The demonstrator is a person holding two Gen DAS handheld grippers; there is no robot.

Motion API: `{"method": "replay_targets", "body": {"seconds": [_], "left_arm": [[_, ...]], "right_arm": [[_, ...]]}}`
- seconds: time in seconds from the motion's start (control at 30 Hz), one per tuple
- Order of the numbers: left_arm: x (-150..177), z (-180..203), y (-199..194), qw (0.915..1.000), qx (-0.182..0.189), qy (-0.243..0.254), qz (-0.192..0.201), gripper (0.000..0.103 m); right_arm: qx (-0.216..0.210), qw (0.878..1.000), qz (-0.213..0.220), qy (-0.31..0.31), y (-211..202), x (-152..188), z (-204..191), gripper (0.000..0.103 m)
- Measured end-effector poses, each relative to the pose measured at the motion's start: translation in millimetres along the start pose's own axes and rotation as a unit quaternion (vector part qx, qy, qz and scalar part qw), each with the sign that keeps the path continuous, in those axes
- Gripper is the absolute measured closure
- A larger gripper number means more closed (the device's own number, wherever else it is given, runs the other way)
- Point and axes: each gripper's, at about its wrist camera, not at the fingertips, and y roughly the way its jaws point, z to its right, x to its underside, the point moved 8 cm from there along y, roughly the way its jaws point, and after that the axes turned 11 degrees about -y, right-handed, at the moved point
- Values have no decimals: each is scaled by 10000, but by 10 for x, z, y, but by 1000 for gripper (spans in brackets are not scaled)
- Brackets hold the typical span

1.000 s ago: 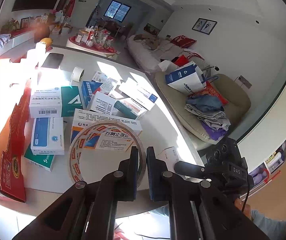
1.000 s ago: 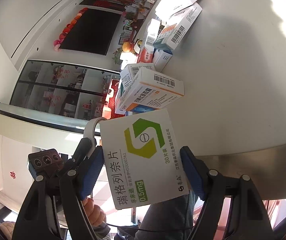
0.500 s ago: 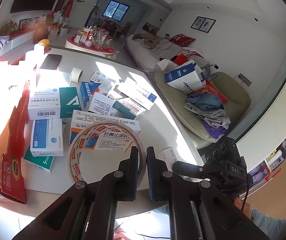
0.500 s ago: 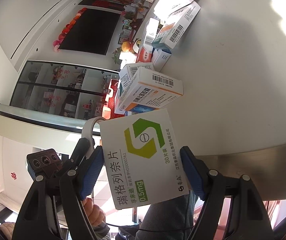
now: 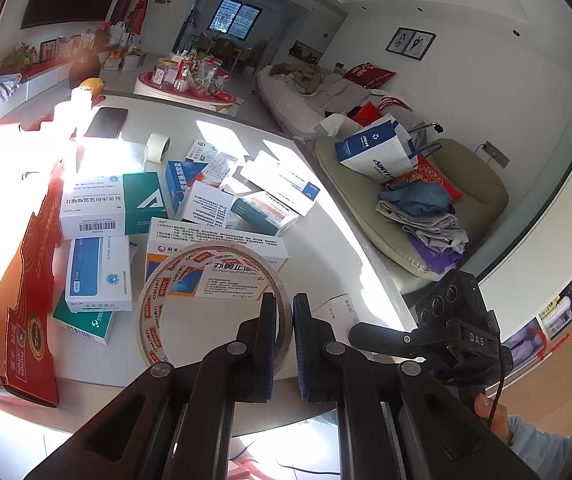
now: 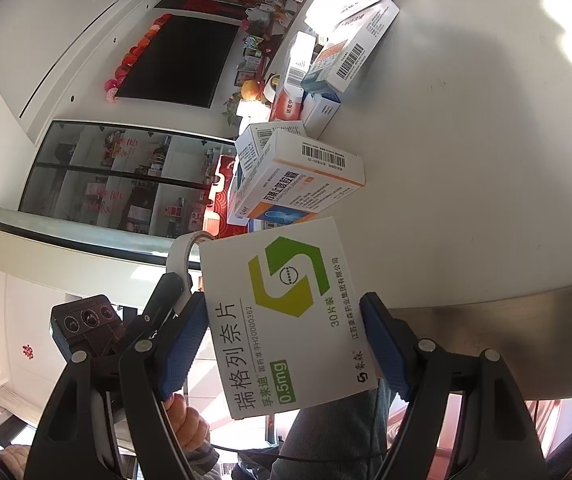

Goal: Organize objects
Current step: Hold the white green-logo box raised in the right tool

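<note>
My left gripper (image 5: pixel 284 308) is shut on the rim of a clear tape roll (image 5: pixel 150 312) printed in red, which stands tilted over the white table (image 5: pixel 325 236). Through the ring shows an orange-and-white medicine box (image 5: pixel 222 276). In the right wrist view my right gripper (image 6: pixel 282 306) is shut on a white medicine box (image 6: pixel 246 344) with a green and yellow logo, held at the table's edge (image 6: pixel 465 140). The same tape roll (image 6: pixel 180 252) shows just left of that box. Several more medicine boxes (image 5: pixel 94 208) lie scattered across the table.
A red carton (image 5: pixel 26 280) lies open along the table's left side. A dark phone (image 5: pixel 106 122) and a small white tape roll (image 5: pixel 158 148) sit at the far side. Beyond the table's right edge stands a chair (image 5: pixel 481 200) piled with clothes and a bag.
</note>
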Motion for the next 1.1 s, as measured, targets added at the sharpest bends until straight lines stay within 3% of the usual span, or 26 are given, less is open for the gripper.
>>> {"method": "replay_targets", "body": {"seconds": [0.23,0.43,1.1], "left_arm": [[45,-40,73,9963,-729,449,16,95],[87,-12,108,9900,-1109,873,66,95],[104,12,110,9873,-1197,1044,89,95]], "right_arm": [[2,10000,-5,42,11,32,15,26],[-1,10000,-9,57,8,40,25,26],[-27,9999,-2,114,5,56,32,26]]}}
